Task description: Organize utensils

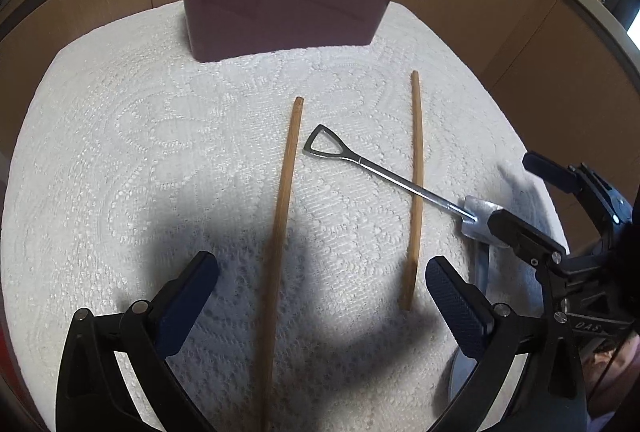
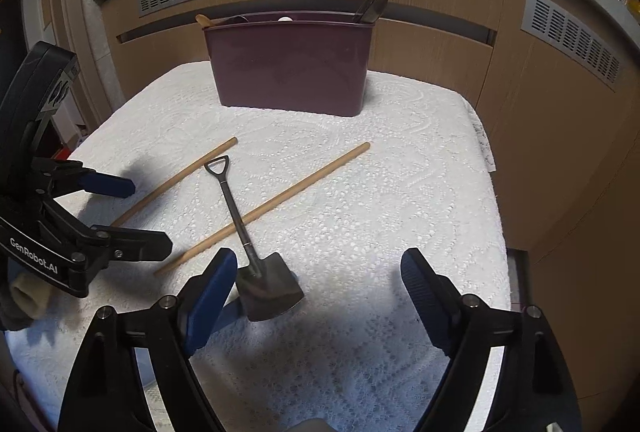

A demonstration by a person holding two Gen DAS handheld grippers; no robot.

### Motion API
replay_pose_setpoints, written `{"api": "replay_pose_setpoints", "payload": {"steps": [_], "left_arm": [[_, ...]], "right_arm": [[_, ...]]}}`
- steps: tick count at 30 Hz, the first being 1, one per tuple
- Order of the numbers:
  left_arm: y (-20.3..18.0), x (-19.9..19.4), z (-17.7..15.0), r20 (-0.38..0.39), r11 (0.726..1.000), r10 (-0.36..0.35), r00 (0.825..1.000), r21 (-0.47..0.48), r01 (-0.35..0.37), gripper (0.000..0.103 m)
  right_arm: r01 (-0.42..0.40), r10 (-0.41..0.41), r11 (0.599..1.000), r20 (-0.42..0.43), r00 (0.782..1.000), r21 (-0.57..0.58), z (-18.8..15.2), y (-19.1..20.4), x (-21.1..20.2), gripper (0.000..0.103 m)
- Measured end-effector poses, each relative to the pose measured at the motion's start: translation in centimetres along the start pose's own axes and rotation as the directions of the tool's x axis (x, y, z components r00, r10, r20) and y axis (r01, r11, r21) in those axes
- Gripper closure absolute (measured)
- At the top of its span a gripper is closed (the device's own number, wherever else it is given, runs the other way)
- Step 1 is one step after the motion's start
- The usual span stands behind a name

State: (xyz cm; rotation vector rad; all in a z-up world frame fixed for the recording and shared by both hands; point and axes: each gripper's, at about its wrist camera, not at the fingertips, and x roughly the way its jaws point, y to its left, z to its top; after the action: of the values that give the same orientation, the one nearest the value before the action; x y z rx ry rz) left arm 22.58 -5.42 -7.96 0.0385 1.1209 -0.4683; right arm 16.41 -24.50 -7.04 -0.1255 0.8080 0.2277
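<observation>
A white lace-covered counter (image 2: pixel 360 192) carries a maroon plastic utensil bin (image 2: pixel 290 64), two wooden chopsticks (image 1: pixel 280 232) and a small metal shovel-shaped spoon (image 2: pixel 256 264) lying across one chopstick. Left tongs (image 1: pixel 320 296) and right tongs (image 2: pixel 320 284) gape, released, gripping nothing.

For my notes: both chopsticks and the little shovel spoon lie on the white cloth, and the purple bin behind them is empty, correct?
Not quite: the bin is not empty; utensil handles stick out of it in the right wrist view. The chopsticks and spoon do lie on the cloth.
</observation>
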Motion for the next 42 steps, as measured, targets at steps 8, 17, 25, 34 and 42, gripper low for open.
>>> {"api": "replay_pose_setpoints", "payload": {"steps": [8,17,25,34,42], "left_arm": [[1.6,-0.8,0.7,-0.001,0.998,-0.050,0.999,-0.025,0.050,0.033],[0.3,-0.7,2.7,0.028,0.984,0.075,0.997,0.158,-0.079,0.074],[-0.9,1.7,4.6,-0.072,0.966,0.149,0.986,0.226,-0.129,0.091],[1.2,-5.1,1.3,0.276,0.995,0.097,0.956,-0.005,-0.100,0.097],[3.0,-10.2,0.0,0.492,0.989,0.125,0.862,-0.132,-0.068,0.097]], "right_arm": [[0.047,-0.047,0.999,0.042,0.998,0.013,0.1,-0.3,-0.6,0.005],[0.047,-0.047,0.999,0.072,0.996,-0.001,0.2,-0.2,-0.9,0.001],[0.007,0.000,0.996,0.071,0.997,-0.093,1.7,0.9,-1.0,0.003],[-0.186,0.163,0.940,-0.099,0.982,-0.288,5.7,5.4,3.6,0.059],[-0.247,0.190,0.924,-0.211,0.959,-0.291,7.6,7.9,9.2,0.071]]}}
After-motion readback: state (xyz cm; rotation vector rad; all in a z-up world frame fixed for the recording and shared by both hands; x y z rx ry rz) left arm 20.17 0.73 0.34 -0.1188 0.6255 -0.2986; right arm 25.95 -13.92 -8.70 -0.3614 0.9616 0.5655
